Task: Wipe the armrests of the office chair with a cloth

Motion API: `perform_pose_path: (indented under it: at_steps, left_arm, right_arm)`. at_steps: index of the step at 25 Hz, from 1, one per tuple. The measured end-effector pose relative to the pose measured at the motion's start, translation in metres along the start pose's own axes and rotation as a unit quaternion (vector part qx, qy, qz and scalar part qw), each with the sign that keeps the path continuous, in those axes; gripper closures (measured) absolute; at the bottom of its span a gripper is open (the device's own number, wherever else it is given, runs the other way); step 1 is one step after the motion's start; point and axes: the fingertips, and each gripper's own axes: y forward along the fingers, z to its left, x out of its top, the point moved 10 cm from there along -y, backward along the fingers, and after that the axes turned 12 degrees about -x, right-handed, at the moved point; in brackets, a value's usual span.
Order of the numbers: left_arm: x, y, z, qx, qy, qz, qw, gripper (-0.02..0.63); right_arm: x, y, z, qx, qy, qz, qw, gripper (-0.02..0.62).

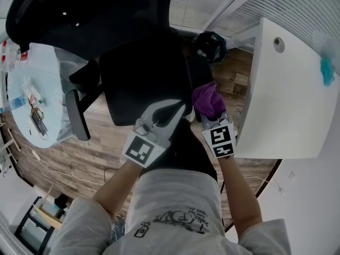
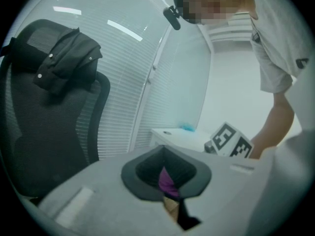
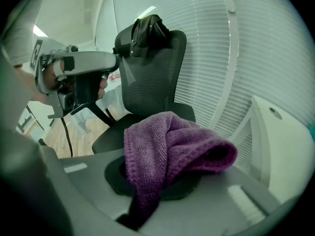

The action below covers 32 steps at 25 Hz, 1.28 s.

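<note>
Head view shows our right hand-held gripper (image 1: pixel 212 117) clamped on the purple cloth (image 1: pixel 207 99), just at the near end of the chair's (image 1: pixel 143 78) right armrest (image 1: pixel 196 73); we cannot tell whether cloth and armrest touch. Our left hand-held gripper (image 1: pixel 172 110), jaws closed on nothing, hovers over the seat. We judge the wiping is only about to begin, with this armrest and the left armrest (image 1: pixel 78 116) both yet to do.

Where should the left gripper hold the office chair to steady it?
Likely the armrest on the person's left: its long, narrow pad is uncovered, so opened jaws can span its width from above. The right gripper, shut on the purple cloth, is at the other side.
</note>
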Motion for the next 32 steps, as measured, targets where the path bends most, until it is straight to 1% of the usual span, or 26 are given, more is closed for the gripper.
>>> perform_pose_path:
  at_steps: [7, 13, 19, 27, 32]
  left_arm:
    - [0.0, 0.003, -0.008, -0.002, -0.004, 0.002, 1.0, 0.604]
    - [-0.001, 0.003, -0.012, -0.003, -0.004, 0.001, 1.0, 0.604]
    - [-0.003, 0.001, -0.01, 0.0, -0.003, 0.0, 1.0, 0.603]
    - [-0.008, -0.008, -0.006, 0.009, -0.011, 0.003, 0.9999, 0.604]
    - [-0.008, -0.011, -0.002, 0.01, -0.009, 0.0, 0.9999, 0.604]
  right_arm:
    - [-0.032, -0.032, 0.011, 0.003, 0.0, 0.015, 1.0, 0.555]
    - [-0.035, -0.034, 0.012, 0.001, 0.003, 0.016, 1.0, 0.555]
    - [-0.018, -0.015, 0.001, 0.003, 0.012, 0.014, 1.0, 0.555]
    - [0.021, 0.023, -0.014, 0.013, 0.006, 0.02, 1.0, 0.555]
    - [0.046, 0.047, -0.021, 0.008, 0.014, 0.019, 1.0, 0.555]
